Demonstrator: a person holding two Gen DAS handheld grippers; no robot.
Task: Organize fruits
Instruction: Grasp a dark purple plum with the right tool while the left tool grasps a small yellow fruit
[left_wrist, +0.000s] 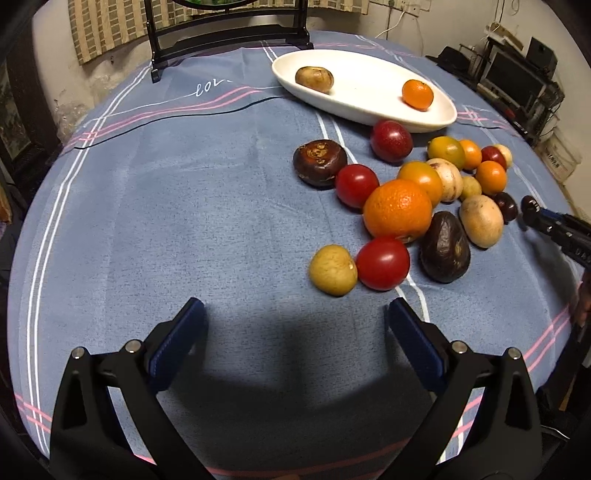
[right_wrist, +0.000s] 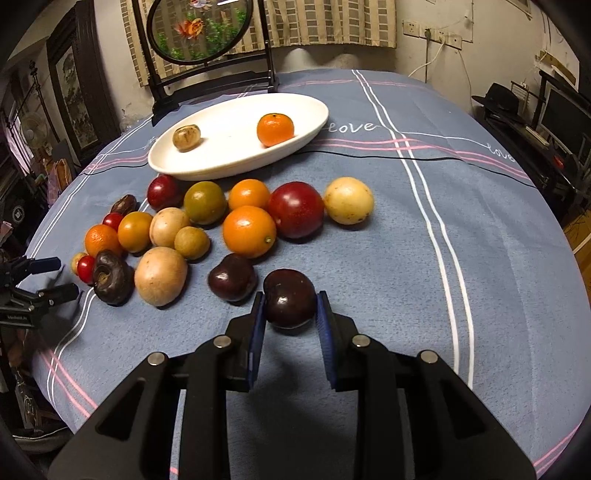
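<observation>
Right claw (right_wrist: 290, 306) clamped on dark plum (right_wrist: 290, 301) low over tabletop (right_wrist: 388, 258), left claw (left_wrist: 293, 321) spread wide, holding nothing, fruit pile (right_wrist: 207, 225) below white dish (right_wrist: 236, 162), "love" (right_wrist: 351, 127) stitched on cloth, bare cloth rightward.

We see the white plate (left_wrist: 364, 114) (right_wrist: 236, 162) at one o'clock from the left camera, eleven o'clock from the right, both low and near.

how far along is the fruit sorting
Early. Done: a small orange and a brownish fruit sit in the white dish. In hand: the right tongs grip a dark plum. The left tongs are open and empty. Left: over a dozen fruits lie on the tablecloth.
</observation>
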